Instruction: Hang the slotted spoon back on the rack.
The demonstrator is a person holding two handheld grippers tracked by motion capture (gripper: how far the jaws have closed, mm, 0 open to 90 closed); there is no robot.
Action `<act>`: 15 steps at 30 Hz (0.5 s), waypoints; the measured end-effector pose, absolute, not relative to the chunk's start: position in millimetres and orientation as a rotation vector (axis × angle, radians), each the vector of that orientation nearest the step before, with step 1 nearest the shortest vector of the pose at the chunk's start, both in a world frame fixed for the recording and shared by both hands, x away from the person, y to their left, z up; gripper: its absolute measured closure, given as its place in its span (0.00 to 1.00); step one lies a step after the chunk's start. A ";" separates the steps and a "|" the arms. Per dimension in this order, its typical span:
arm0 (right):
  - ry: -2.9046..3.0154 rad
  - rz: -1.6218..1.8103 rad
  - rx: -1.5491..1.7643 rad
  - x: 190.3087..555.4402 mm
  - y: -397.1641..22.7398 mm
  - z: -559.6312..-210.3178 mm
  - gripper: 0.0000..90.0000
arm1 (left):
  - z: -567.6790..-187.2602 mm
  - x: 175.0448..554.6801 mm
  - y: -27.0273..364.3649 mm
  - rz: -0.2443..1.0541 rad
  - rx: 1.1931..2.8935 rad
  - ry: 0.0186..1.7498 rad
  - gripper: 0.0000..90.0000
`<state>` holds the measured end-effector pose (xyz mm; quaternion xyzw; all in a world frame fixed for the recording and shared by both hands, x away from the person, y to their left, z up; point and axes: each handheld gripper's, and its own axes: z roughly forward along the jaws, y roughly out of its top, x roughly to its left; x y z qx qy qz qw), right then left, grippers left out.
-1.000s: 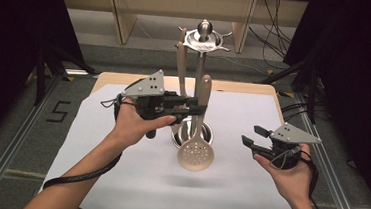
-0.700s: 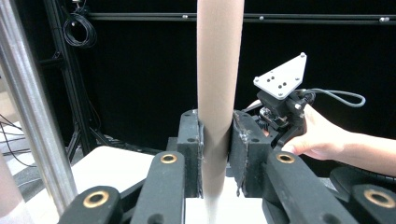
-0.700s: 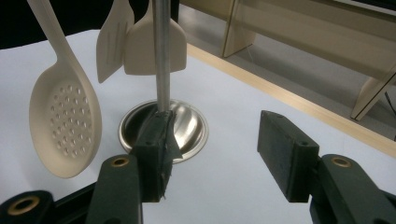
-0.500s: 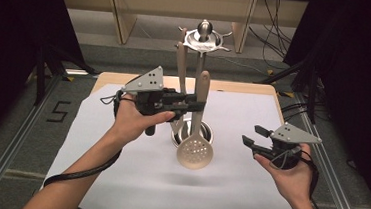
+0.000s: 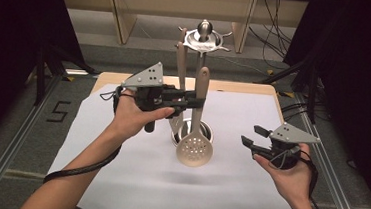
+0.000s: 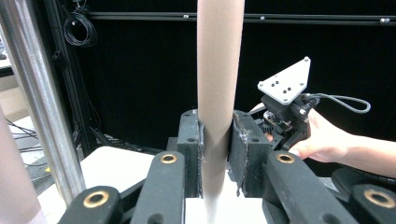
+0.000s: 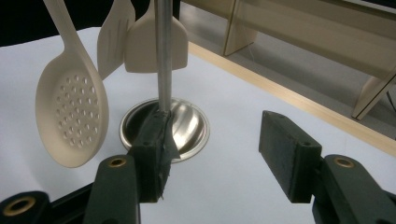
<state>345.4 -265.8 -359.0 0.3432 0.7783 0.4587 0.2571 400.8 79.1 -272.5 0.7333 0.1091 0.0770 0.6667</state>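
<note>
Left hand-held gripper [image 5: 198, 99] is clamped on the handle of the slotted spoon [image 5: 195, 148], pads squeezing the smooth round beige shaft from both sides in the left gripper view. The spoon hangs upright above the tabletop [image 5: 132, 180], next to the rack pole [image 5: 199, 80]. Its bowl is a matte beige oval with a grid of small round holes, sitting in front of the rack's base [image 7: 187, 126], a shiny shallow steel dish. The pole is a thin polished steel rod with a star-shaped hook crown and ball knob on top [image 5: 204, 36].

Two flat beige spatulas [image 7: 156, 46] hang behind the pole, one slotted.

Right hand-held gripper [image 5: 249, 136] is wide open, jaws just been opening, nothing between them; it's held off to the right, well apart from the spoon. The tabletop is covered by a plain white sheet, light wood edge showing at the far side.
</note>
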 end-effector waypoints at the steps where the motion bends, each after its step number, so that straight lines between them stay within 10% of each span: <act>1: 2.112 1.241 0.922 345.8 -266.3 -358.9 0.50 | -272.3 401.6 79.2 0.173 1.657 0.244 0.83; 15: 2.084 1.248 0.888 348.5 -265.5 -359.9 0.49 | -269.2 408.7 80.9 0.177 1.660 0.254 0.83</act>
